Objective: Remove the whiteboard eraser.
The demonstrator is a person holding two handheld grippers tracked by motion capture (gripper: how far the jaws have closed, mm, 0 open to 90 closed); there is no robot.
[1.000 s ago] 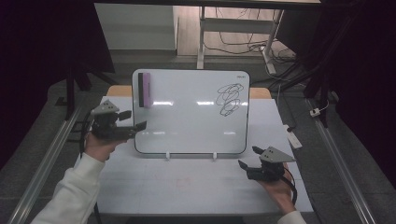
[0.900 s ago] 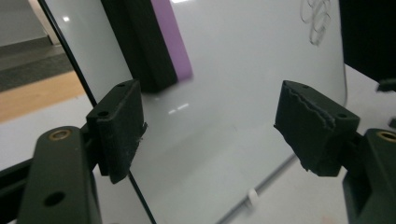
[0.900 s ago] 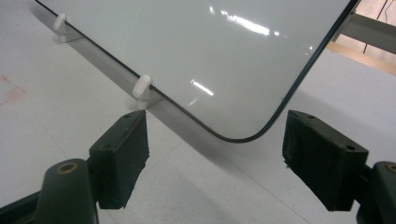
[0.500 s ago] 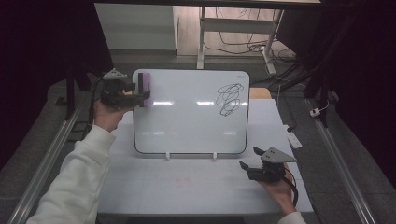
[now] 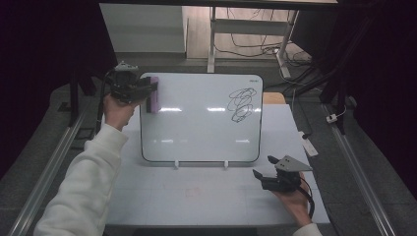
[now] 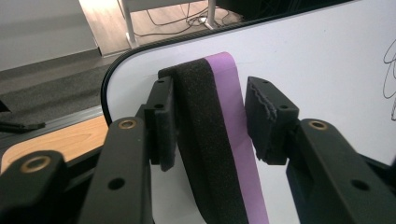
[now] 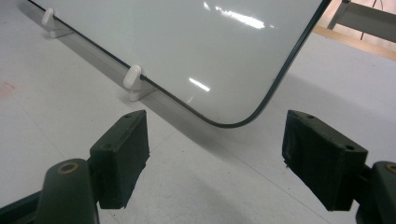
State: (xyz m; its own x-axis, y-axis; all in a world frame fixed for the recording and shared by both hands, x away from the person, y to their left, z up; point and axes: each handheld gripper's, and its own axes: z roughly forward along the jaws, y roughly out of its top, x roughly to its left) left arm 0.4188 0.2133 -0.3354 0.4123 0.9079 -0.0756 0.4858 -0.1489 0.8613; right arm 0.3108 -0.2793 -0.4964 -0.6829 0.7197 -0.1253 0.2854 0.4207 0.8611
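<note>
Left gripper (image 5: 147,88) closing around eraser (image 6: 219,140), whiteboard (image 5: 201,132)

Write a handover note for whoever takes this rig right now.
Left claw: at the whiteboard's top left corner, jaws just closing around the purple-and-black eraser; a gap shows at the right pad, so the grip is not firm.
Right claw: open, empty, low over the table by the board's lower right corner.
Done: eraser reached.
Left: probably finish the grip, then wipe the scribble at the board's upper right.
</note>
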